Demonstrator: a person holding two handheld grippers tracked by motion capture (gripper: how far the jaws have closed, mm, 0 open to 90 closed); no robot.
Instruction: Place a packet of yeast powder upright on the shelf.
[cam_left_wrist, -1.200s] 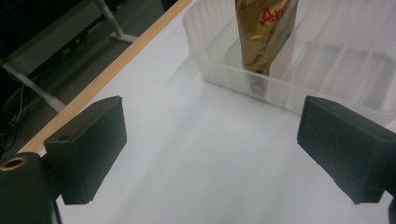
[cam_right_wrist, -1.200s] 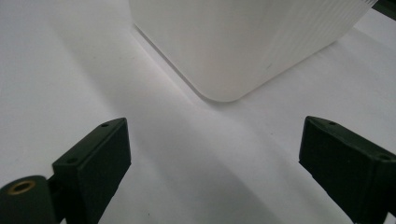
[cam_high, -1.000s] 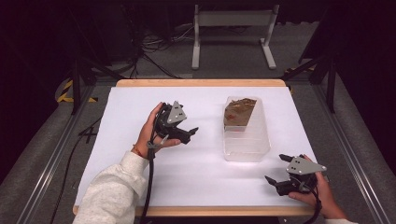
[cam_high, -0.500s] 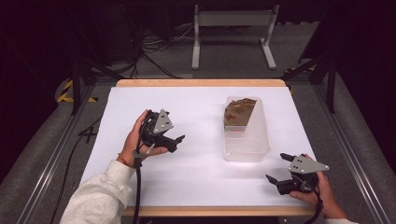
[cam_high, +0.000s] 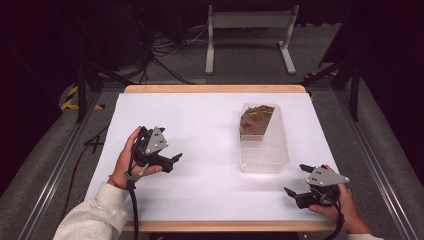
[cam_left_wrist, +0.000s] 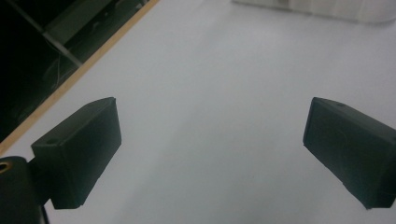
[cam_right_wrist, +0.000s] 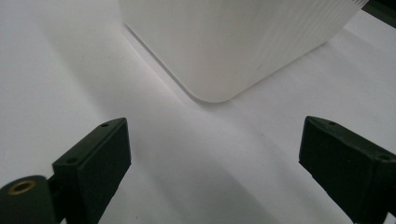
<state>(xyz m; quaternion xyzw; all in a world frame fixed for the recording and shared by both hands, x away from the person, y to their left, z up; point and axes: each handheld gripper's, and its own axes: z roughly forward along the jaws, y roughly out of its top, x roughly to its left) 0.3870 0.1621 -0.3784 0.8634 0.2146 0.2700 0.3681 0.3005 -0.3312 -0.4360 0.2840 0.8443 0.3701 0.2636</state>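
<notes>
A clear plastic container (cam_high: 265, 150) lies on the white table right of centre, with a brown, red-flecked lump (cam_high: 255, 120) at its far end. My left gripper (cam_high: 174, 161) hovers left of centre, well apart from the container, jaws pointing right. In the left gripper view it (cam_left_wrist: 210, 135) stands open over bare white table, with the container's edge (cam_left_wrist: 327, 9) far off at the top. My right gripper (cam_high: 296, 180) sits near the front right edge, just short of the container's near end. In the right gripper view it (cam_right_wrist: 215, 154) is open, facing the container's rounded corner (cam_right_wrist: 233, 42).
The white tabletop (cam_high: 200, 120) has a wooden rim (cam_high: 215, 89) at the back, and its wooden edge (cam_left_wrist: 88, 65) also runs past my left jaw. A metal stand (cam_high: 250, 20) and cables lie on the floor beyond. Dark frame rails flank the table.
My left gripper has drawn back to the left and toward the person, away from the container. The right gripper and the container have stayed put.
</notes>
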